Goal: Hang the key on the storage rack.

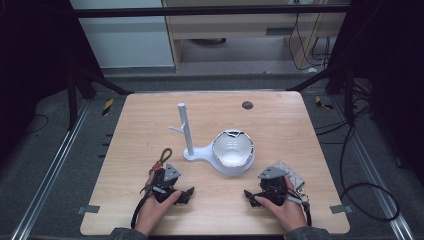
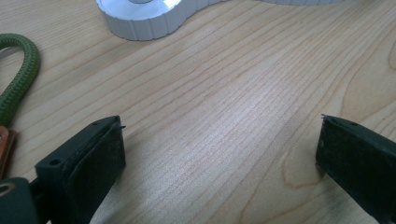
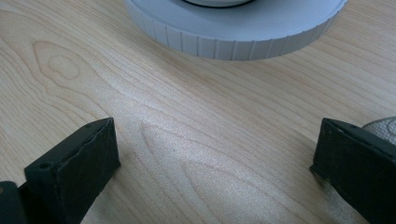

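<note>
Resting on the pale wood-grain table point(image 1: 280, 125), both black two-jaw grippers lie released, jaws spread wide with bare board between them. The left gripper point(image 1: 182, 195) sits at seven o'clock, the right gripper point(image 1: 252, 196) at five o'clock. Just beyond them stands a white plastic stand point(image 1: 200, 152): a ribbed figure-eight base, matte, with an upright round post point(image 1: 185, 127) bearing a side branch. Its larger round end carries a glossy white bowl-shaped shell point(image 1: 232, 150) with a jagged rim. An olive braided cord loop point(image 1: 164, 156) lies beside the left gripper.
</note>
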`<state>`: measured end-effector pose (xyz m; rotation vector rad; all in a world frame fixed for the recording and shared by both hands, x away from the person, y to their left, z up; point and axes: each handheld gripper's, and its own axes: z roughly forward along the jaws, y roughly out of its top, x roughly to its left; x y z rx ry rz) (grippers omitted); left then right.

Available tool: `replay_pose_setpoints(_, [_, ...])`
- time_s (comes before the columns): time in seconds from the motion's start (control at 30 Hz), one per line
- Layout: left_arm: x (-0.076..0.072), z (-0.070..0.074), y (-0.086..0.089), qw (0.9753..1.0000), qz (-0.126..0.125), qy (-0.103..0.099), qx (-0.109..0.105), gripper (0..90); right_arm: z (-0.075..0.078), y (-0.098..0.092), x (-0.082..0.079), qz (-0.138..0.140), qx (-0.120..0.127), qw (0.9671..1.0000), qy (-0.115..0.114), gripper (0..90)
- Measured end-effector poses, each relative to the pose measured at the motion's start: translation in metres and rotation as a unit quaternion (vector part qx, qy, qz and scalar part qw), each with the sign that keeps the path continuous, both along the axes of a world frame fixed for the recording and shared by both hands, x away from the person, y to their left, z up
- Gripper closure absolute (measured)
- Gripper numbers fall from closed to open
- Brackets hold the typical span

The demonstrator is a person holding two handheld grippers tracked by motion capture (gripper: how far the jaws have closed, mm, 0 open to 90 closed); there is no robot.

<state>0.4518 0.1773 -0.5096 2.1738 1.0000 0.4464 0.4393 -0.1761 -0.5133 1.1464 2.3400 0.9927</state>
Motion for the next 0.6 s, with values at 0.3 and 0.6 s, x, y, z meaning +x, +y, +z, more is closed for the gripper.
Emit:
replay_pose_setpoints(0.3, [-0.001, 0.001, 0.004, 0.9999, -0.009, 0.001, -0.005, 3.7, 0.000, -0.001, -0.002, -0.002, -0.001, 1.0000, -0.003, 0.3])
replay_pose_setpoints(0.6, [-0.015, 0.027, 0.016, 0.9992, -0.023, -0.017, -0.029, 4.8, 0.000, -0.001, -0.003, -0.007, 0.001, 1.0000, 0.001, 0.3])
